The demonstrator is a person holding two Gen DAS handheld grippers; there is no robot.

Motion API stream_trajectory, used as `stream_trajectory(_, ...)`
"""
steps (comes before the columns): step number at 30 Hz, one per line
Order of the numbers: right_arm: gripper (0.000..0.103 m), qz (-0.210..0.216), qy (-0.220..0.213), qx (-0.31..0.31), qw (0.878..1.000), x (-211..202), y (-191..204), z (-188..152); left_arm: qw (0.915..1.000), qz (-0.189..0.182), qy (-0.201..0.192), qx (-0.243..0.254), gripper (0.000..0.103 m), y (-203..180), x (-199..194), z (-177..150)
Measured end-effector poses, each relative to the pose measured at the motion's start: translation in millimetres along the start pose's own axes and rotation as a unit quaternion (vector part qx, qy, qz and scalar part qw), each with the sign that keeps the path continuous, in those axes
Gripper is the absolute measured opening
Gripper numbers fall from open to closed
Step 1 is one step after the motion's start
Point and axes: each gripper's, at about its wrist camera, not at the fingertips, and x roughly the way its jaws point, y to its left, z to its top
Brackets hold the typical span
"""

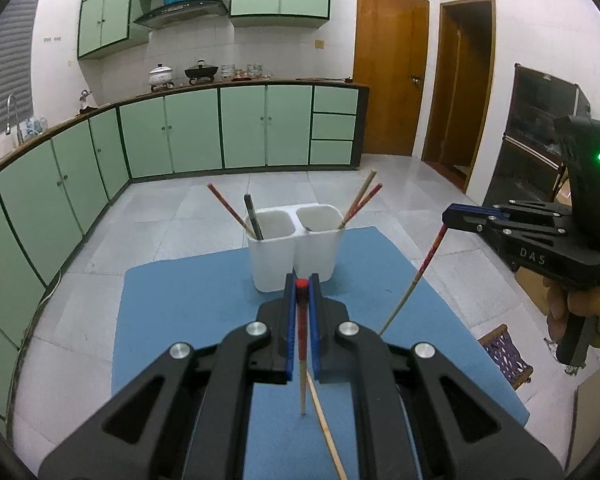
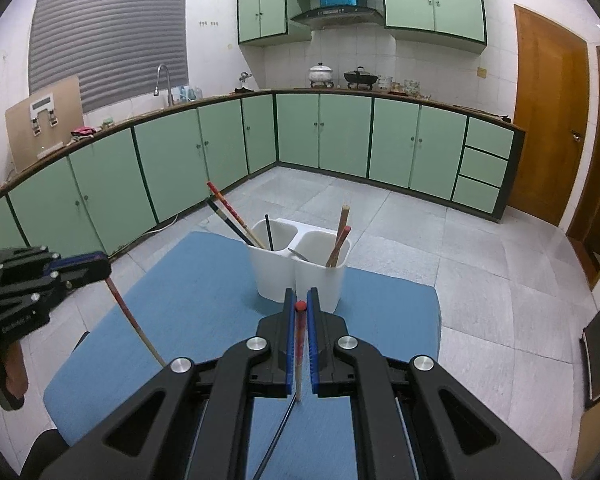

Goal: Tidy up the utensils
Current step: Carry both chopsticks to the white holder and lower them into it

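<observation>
Two grippers, each closed on one chopstick, before a white holder with two cups.

The left gripper [image 1: 303,286] and right gripper [image 2: 300,306] each pinch a red chopstick [image 1: 301,332] [image 2: 299,340]. The holder [image 1: 294,248] stands near the far edge of the blue mat [image 1: 188,304]; two more chopsticks lie on the mat's near edge.

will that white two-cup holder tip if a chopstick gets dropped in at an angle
Probably not easily: the white holder is two joined cups, so its base is wide, and it sits flat on the blue mat. It looks like light plastic, though, and the chopsticks inside lean outward, so a sideways knock from the right gripper might slide it.
</observation>
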Motion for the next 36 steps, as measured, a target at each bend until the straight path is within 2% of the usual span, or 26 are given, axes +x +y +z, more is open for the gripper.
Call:
stream_trajectory(6, 0.006, 0.004, 0.003, 0.001, 1.0, 5.7, -2.0, 3.5, 0.9997, 0.006, 0.021, 0.014, 0.005, 9.3, 13.6, 15.7)
stream_trajectory(10, 0.006, 0.003, 0.004, 0.002, 1.0, 7.8, -1.8, 7.1, 0.9993, 0.007, 0.036, 0.003, 0.005, 17.1, 25.1, 13.2)
stream_trajectory(18, 0.006, 0.004, 0.006, 0.0, 1.0, 9.4, 0.2, 16.1, 0.9995, 0.01, 0.031, -0.004, 0.005, 22.5, 23.0, 15.5)
stream_trajectory(28, 0.006, -0.003, -0.009, -0.022, 1.0, -11.4, 10.9, 31.3, 0.9999, 0.005, 0.011, 0.001, 0.005, 18.1, 8.5, 35.2)
stream_trajectory(36, 0.006, 0.006, -0.025, -0.032, 0.999, -37.1, 22.0, 70.1, 0.9995, 0.008, -0.028, 0.013, 0.005, 8.6, -8.6, 80.5)
